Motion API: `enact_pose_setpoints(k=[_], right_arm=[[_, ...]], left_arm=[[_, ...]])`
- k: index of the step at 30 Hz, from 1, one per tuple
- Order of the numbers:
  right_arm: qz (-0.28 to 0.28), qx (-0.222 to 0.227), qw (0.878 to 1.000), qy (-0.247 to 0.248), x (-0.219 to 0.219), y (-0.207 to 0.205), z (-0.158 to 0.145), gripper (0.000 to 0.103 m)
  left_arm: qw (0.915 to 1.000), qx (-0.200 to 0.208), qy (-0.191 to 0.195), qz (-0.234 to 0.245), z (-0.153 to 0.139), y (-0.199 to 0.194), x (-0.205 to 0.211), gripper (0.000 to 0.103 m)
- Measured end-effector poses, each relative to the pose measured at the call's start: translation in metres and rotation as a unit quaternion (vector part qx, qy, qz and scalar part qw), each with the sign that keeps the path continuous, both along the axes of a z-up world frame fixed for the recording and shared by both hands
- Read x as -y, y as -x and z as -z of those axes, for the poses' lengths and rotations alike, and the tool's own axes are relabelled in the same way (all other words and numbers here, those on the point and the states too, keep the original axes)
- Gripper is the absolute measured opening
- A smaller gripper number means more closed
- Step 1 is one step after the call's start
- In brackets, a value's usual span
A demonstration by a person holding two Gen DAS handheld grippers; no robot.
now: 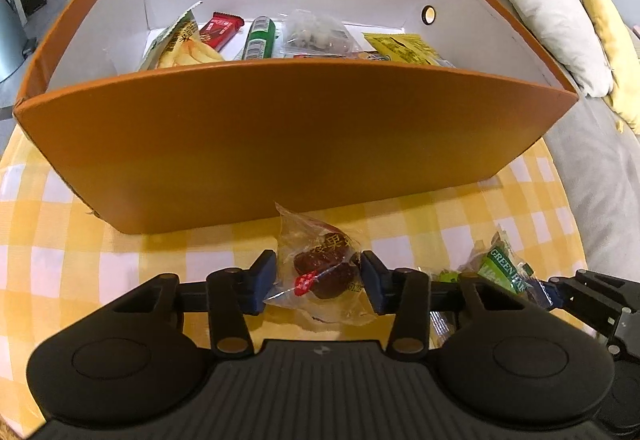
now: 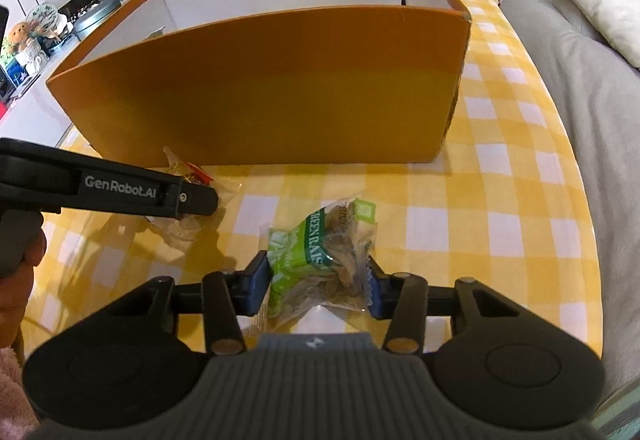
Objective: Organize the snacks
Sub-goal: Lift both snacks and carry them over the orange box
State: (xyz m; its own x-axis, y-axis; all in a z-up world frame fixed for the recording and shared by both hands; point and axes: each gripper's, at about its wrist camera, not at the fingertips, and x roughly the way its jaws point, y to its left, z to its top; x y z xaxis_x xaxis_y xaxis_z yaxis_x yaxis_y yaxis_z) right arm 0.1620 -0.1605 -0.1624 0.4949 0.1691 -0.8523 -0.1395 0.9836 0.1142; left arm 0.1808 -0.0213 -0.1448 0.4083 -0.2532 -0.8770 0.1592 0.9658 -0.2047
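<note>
- Orange box [image 1: 280,128] stood on the checked cloth [image 1: 80,240], snacks [image 1: 260,36] already inside.
- Left gripper [image 1: 319,282] had its pads against a clear date pack [image 1: 320,268] lying just before the box.
- Right gripper [image 2: 316,286] was clamped on the green raisin pack [image 2: 316,260], which rested on the cloth.

The orange box [image 1: 296,136] looks like smooth matt cardboard with white paper inside, the checked cloth [image 2: 500,200] on the tabletop looks soft, and both snack bags [image 1: 320,272] [image 2: 320,264] are shiny, crinkly clear plastic.
</note>
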Motion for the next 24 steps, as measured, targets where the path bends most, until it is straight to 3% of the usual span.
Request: enact_pose_setpoints(k=[16,24], right_arm=[[-0.008,0.022,1.0,0.016,-0.003,0.008,-0.017,0.044],[-0.04,0.055,0.996,0.064,-0.017,0.026,-0.04,0.044]], left_arm=[[0.9995,0.015,-0.018,0.022,-0.024,0.025,0.0,0.051],[0.9948,0.058,-0.05,0.066,-0.044,0.043,0.003,0.051]])
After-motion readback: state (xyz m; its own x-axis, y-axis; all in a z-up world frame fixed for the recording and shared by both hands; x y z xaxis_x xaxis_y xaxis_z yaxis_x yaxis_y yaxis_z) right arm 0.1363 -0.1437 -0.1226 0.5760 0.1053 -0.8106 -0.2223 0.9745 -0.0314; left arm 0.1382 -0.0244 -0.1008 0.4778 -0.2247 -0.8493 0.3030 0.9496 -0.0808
